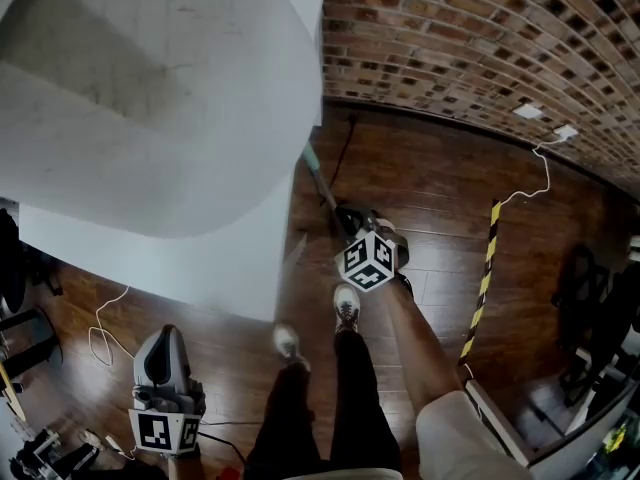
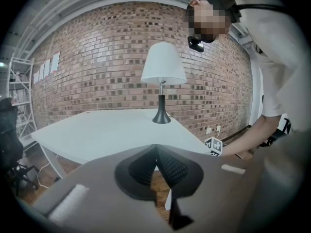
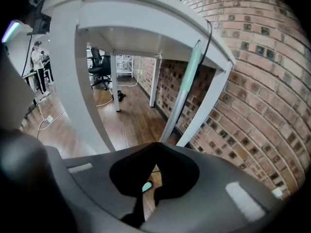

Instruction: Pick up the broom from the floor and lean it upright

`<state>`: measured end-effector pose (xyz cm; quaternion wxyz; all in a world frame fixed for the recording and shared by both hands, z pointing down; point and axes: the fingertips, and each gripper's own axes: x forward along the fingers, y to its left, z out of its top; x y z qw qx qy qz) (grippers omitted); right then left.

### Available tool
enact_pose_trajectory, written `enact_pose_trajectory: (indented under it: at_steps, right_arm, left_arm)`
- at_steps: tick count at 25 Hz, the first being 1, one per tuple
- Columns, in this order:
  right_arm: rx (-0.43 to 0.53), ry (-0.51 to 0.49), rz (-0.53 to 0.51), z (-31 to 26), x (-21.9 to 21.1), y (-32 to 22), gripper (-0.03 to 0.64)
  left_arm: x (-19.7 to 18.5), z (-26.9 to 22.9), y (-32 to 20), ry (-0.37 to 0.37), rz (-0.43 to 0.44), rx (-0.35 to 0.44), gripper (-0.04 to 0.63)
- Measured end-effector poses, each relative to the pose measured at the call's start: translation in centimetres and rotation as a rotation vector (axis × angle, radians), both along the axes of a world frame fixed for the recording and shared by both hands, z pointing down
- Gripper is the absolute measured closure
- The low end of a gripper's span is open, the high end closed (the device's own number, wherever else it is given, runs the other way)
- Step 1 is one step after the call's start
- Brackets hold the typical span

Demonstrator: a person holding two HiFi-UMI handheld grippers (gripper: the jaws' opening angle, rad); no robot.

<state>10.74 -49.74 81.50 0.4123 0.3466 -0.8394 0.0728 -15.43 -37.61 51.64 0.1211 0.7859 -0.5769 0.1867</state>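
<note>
The broom shows only as a pale green handle [image 1: 318, 180] that slants up from the wooden floor to the corner of the white table [image 1: 150, 118]; its head is hidden. My right gripper [image 1: 345, 218] is low over the floor beside the table, shut on the lower part of the handle. In the right gripper view the handle [image 3: 185, 86] rises from the jaws of the right gripper [image 3: 154, 152] to the table's underside, close to the brick wall. My left gripper [image 1: 165, 363] hangs at the lower left, far from the broom, and the left gripper [image 2: 156, 149] has its jaws together with nothing between them.
A brick wall [image 1: 480, 28] runs along the far side. A yellow-black striped bar [image 1: 485, 278] lies on the floor at right. White cables [image 1: 100, 338] trail on the floor. The person's feet [image 1: 345, 303] stand just behind the right gripper. A lamp [image 2: 163, 72] stands on the table.
</note>
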Motion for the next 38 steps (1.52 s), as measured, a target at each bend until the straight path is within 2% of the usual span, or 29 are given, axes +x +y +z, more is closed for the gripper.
enact_pose_trajectory:
  at_steps: [2, 5, 9, 11, 13, 16, 21, 28, 33, 38]
  right_arm:
    - [0.027, -0.024, 0.05, -2.7, 0.9, 1.0, 0.604]
    - [0.078, -0.094, 0.178, -8.3, 2.9, 3.1, 0.604]
    - [0.149, -0.197, 0.335, -17.0, 4.5, 7.0, 0.604]
    - [0.177, -0.235, 0.385, -21.3, 4.6, 9.4, 0.604]
    - [0.195, -0.259, 0.416, -25.2, 4.5, 11.7, 0.604]
    - [0.23, -0.277, 0.436, -30.6, 3.9, 14.8, 0.604]
    - [0.342, -0.303, 0.466, -39.6, 1.7, 19.7, 0.604]
    - [0.482, -0.316, 0.489, -49.7, 0.3, 24.1, 0.604]
    - [0.555, -0.402, 0.513, -55.0, 0.6, 25.8, 0.604]
    - [0.592, -0.525, 0.492, -59.4, 0.0, 27.7, 0.604]
  left_arm:
    - [0.3, -0.5, 0.6, 0.005, 0.014, -0.013, 0.594]
    - [0.8, -2.0, 0.8, 0.005, 0.033, 0.023, 0.594]
    - [1.4, -5.6, 0.6, 0.039, 0.062, 0.118, 0.594]
    - [1.3, -8.7, 0.5, 0.073, 0.085, 0.202, 0.594]
    - [0.9, -11.0, 0.9, 0.097, 0.1, 0.251, 0.594]
    - [0.7, -13.4, 2.1, 0.13, 0.146, 0.289, 0.594]
    - [0.0, -18.1, 4.9, 0.173, 0.228, 0.352, 0.594]
    - [-0.9, -21.0, 8.8, 0.168, 0.297, 0.362, 0.594]
    - [-1.3, -24.6, 10.6, 0.212, 0.261, 0.402, 0.594]
    - [-1.4, -30.0, 12.6, 0.222, 0.237, 0.505, 0.594]
